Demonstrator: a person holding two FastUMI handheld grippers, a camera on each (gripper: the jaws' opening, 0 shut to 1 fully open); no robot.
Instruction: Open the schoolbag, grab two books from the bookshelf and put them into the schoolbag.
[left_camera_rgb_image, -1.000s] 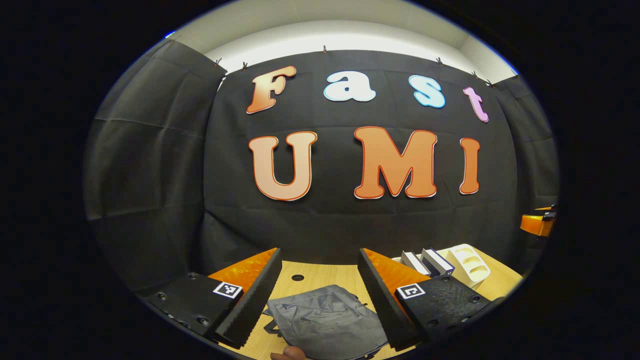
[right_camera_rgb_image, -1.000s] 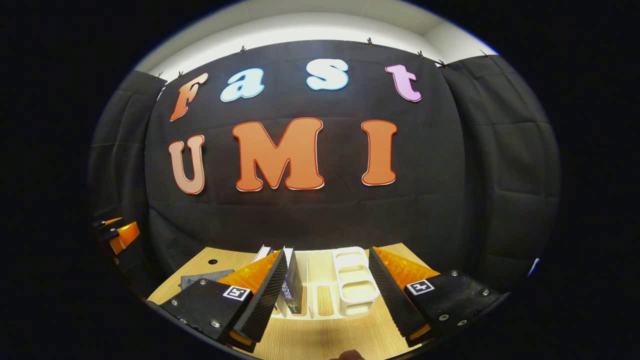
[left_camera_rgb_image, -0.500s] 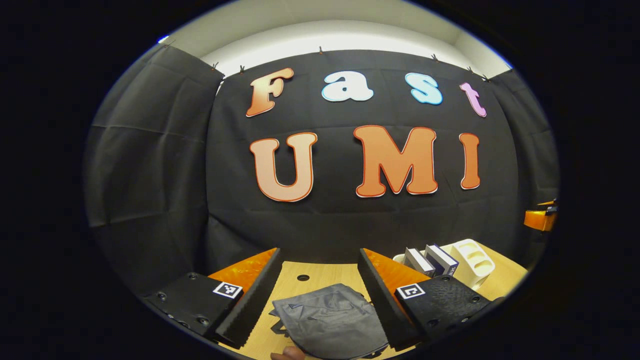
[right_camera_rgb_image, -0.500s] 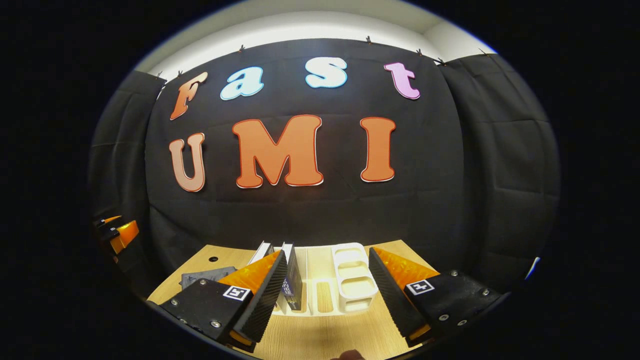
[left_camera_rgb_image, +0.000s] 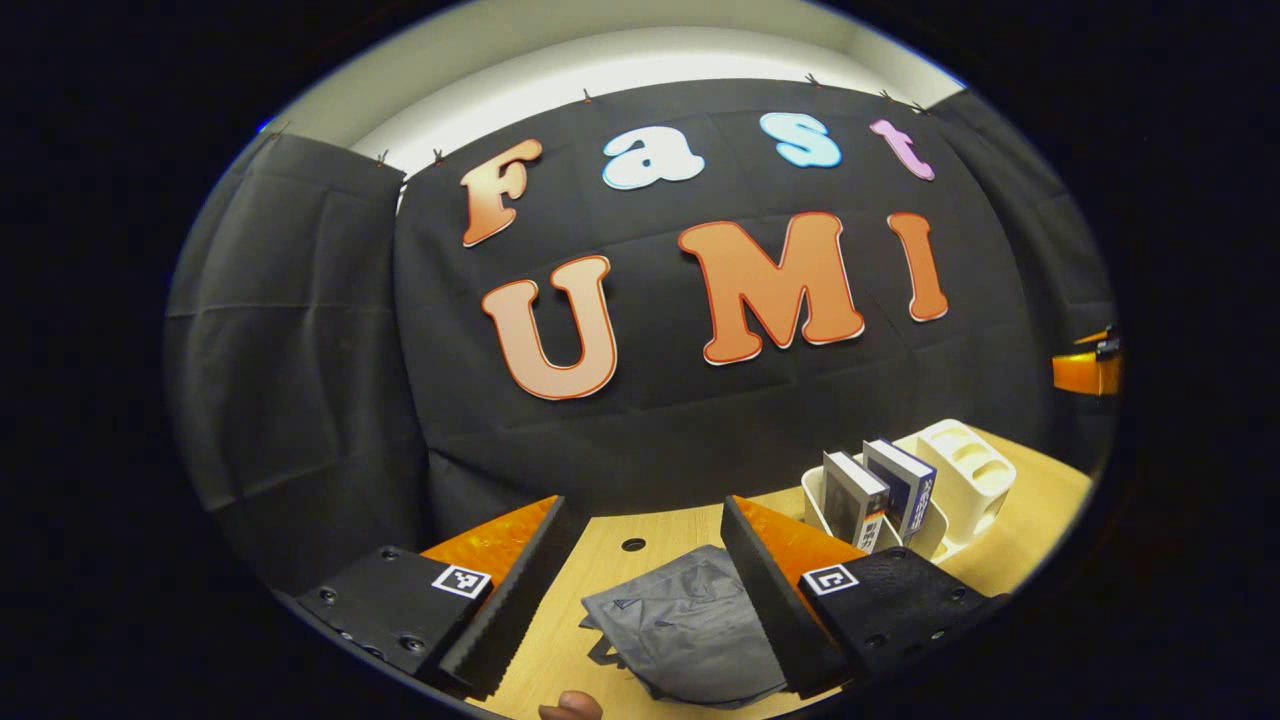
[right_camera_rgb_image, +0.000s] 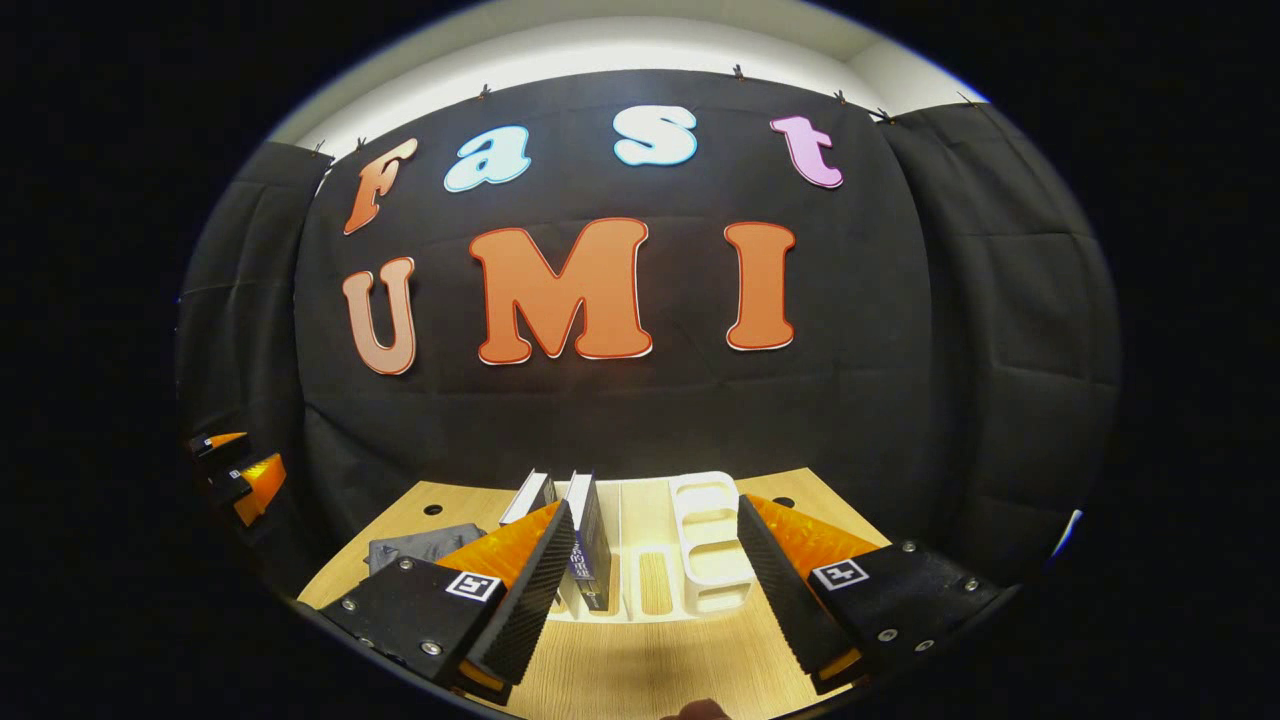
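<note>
- The grey schoolbag (left_camera_rgb_image: 690, 630) lies flat on the wooden worktop (left_camera_rgb_image: 610, 570), at the near left part of the scene. It looks closed, so in my judgement the step in hand is to open it.
- The left gripper (left_camera_rgb_image: 640, 590) hangs above the schoolbag with its two fingers spread wide and nothing between them. The bag shows in the gap and under the right finger.
- The right gripper (right_camera_rgb_image: 650, 580) is also spread wide and holds nothing. It points toward the white bookshelf (right_camera_rgb_image: 705, 560), which stands on the right part of the worktop.
- Two books stand upright in the left end of the bookshelf, just beside each other: the lighter book (left_camera_rgb_image: 855, 495) on the left and the dark blue book (left_camera_rgb_image: 900, 485) on its right.
- To open the bag well, I think the left gripper should come down to the edge of the flap or to the zipper pull. Where the pull is I cannot tell, because the folds of the fabric hide it.
- The fabric is soft and thin, so the gripper should pinch only one layer. If it takes both layers, the mouth will probably stay closed.
- The bag is light and may slide on the smooth wood. The right gripper could press on one corner while the left one pulls.
- The books can wait until the mouth is wide enough.
</note>
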